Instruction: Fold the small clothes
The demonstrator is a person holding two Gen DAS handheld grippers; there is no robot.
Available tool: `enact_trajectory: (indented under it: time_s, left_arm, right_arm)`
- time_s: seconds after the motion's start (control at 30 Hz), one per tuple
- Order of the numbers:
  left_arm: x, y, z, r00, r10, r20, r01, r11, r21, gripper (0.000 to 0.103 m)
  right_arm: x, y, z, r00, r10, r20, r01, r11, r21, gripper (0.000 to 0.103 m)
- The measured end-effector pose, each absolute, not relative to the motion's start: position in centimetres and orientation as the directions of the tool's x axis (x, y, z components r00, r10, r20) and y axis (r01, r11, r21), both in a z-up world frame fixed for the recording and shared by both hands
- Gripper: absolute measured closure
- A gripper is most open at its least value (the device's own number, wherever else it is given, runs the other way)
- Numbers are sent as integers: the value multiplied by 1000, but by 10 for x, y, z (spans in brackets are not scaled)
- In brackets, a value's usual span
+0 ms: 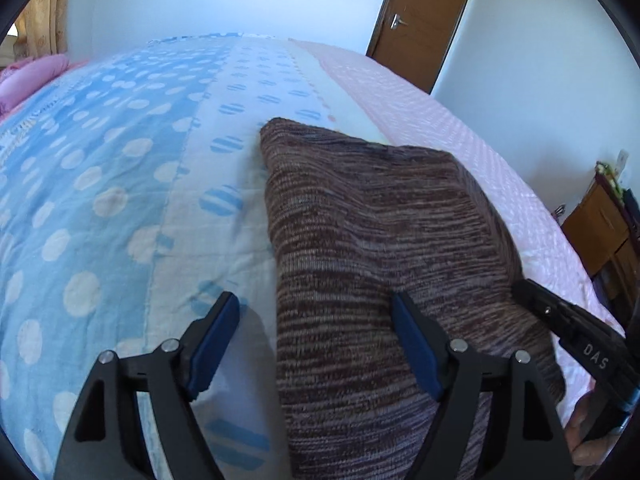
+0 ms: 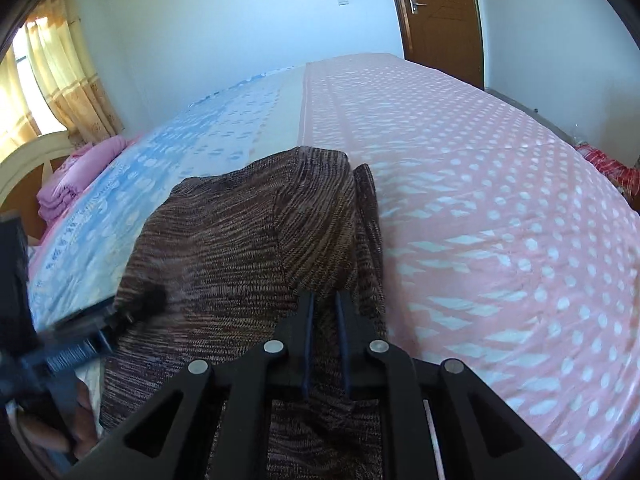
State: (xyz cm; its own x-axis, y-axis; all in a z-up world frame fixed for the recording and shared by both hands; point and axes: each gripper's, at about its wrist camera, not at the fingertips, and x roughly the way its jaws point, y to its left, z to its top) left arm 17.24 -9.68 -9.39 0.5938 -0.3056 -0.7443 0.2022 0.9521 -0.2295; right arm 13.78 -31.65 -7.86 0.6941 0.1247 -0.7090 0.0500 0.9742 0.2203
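The brown knitted garment (image 1: 380, 240) lies on the bed (image 2: 500, 220), spread forward from both tools over the seam where the blue-dotted sheet meets the pink one. It looks soft and limp, a loose knit that will sag and drape wherever it is lifted, light enough for one pinch but likely to stretch or slide if taken by a single layer. The right gripper (image 2: 326, 308) is clenched on a fold of it at its near right edge, cloth bunched between the narrow jaws. The left gripper (image 1: 316, 320) stands released, jaws wide, its right finger over the knit and its left finger over bare sheet, straddling the garment's left edge. That edge, just ahead of the left tool, seems the sensible place to pinch, taking both layers.
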Motion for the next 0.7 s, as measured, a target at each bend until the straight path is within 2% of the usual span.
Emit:
enact_trajectory:
  time_s: [0.1,0.13,0.17,0.23,0.27,0.5,0.6,0.63,0.7]
  left_arm:
    - [174,-87,-88,593,-330,-735,194,944,-267,22]
    - [173,-83,-84,610,-339,-716,187,940,-286,22]
    - [174,-78,-79,632,-353,-690,180,933,-312,22]
    - [179,-72,-74,660,-368,-655,163,921,-353,14]
    - [185,-70,-73,666,-370,-648,149,917,-371,6]
    - [224,-84,-98,537,-451,-713,102,873,-476,3]
    - [216,-104,-101,572,-387,-723,173,919,-356,0]
    - [214,-110,-100,574,-366,-733,185,929,-319,0]
    - [215,-115,-100,568,-355,-742,195,934,-298,0]
  right_arm:
    - [127,-325,-72,736,153,-659,47,960,275,88]
    - [124,-331,-69,756,160,-635,58,950,308,75]
    - [122,-340,-65,774,163,-611,71,937,341,50]
    - [119,-354,-61,801,150,-580,106,918,383,30]
    - [120,-359,-60,797,149,-586,119,911,394,30]
    - [173,-369,-73,701,235,-674,120,892,436,30]
    - [191,-360,-91,675,269,-687,81,899,431,29]
    - [192,-356,-93,683,264,-681,58,910,411,25]
    - [194,-348,-90,677,289,-677,3,918,395,22]
